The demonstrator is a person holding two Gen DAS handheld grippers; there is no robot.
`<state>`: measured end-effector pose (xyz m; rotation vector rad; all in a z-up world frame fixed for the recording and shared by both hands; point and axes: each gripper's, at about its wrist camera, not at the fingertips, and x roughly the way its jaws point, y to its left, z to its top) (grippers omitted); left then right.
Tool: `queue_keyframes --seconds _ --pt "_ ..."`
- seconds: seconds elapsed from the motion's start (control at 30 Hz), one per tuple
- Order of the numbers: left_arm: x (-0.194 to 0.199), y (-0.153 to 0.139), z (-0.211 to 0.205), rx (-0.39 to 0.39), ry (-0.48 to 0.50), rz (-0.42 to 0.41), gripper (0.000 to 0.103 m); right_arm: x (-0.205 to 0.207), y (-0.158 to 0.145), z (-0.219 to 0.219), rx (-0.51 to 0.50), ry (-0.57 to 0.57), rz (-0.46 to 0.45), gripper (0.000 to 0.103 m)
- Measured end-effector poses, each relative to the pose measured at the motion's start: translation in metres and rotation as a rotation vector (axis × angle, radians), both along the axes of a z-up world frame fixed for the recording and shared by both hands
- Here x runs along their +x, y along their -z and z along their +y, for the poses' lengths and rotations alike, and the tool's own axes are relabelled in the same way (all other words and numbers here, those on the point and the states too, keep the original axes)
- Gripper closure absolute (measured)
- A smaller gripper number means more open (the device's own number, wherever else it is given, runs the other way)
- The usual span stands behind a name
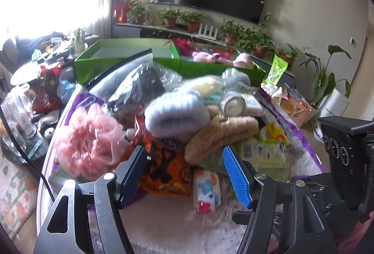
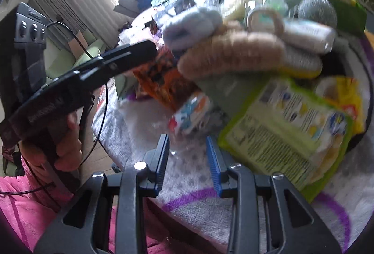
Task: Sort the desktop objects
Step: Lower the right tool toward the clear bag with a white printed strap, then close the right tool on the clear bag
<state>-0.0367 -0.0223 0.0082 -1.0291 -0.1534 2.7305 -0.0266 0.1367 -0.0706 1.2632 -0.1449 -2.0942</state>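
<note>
A jumbled pile lies on a table under a white and purple fluffy cloth (image 2: 198, 202). In it are a pink bath pouf (image 1: 88, 142), a pale blue knit piece (image 1: 175, 114), a beige fuzzy piece (image 1: 222, 135), an orange snack bag (image 1: 168, 167), a green printed packet (image 2: 285, 128) and a tape roll (image 1: 233, 104). My left gripper (image 1: 184, 151) hangs open just above the orange bag, holding nothing. My right gripper (image 2: 187, 139) stands narrowly open just short of a small cartoon-print packet (image 2: 191, 114) in clear wrap. Its pads press on nothing.
Two green boxes (image 1: 126, 60) stand behind the pile; the right one holds pink plush toys (image 1: 205, 56). A low table with clutter (image 1: 46, 55) is at far left, with potted plants (image 1: 245, 37) and a TV behind. A hand (image 2: 67, 149) in a pink sleeve holds the left gripper.
</note>
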Motion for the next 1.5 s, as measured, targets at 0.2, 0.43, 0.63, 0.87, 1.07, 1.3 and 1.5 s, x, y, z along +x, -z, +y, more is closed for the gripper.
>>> queue_keyframes --seconds 0.2,0.43,0.63,0.87,1.07,1.3,1.5 --pt "0.007 0.011 -0.004 0.005 0.01 -0.012 0.034 0.007 0.012 -0.007 -0.002 0.009 -0.031 0.07" --pt "0.014 0.02 -0.005 -0.001 0.023 -0.018 0.034 0.007 0.016 -0.006 -0.023 0.041 -0.038 0.07" --pt "0.019 0.021 -0.014 0.002 0.002 -0.012 0.035 0.007 0.023 -0.005 -0.068 0.073 -0.062 0.079" --pt "0.024 0.021 -0.015 -0.008 0.001 -0.007 0.035 0.015 0.027 0.001 -0.115 0.088 -0.056 0.099" --pt "0.03 0.022 -0.009 -0.02 0.017 -0.007 0.035 0.026 0.018 0.024 -0.072 0.094 -0.03 0.099" --pt "0.032 0.023 0.003 -0.03 0.046 -0.011 0.035 0.034 0.003 0.085 0.04 0.26 0.045 0.095" --pt "0.033 0.03 0.026 -0.046 0.122 -0.033 0.035 0.038 -0.001 0.103 0.032 0.369 0.062 0.094"
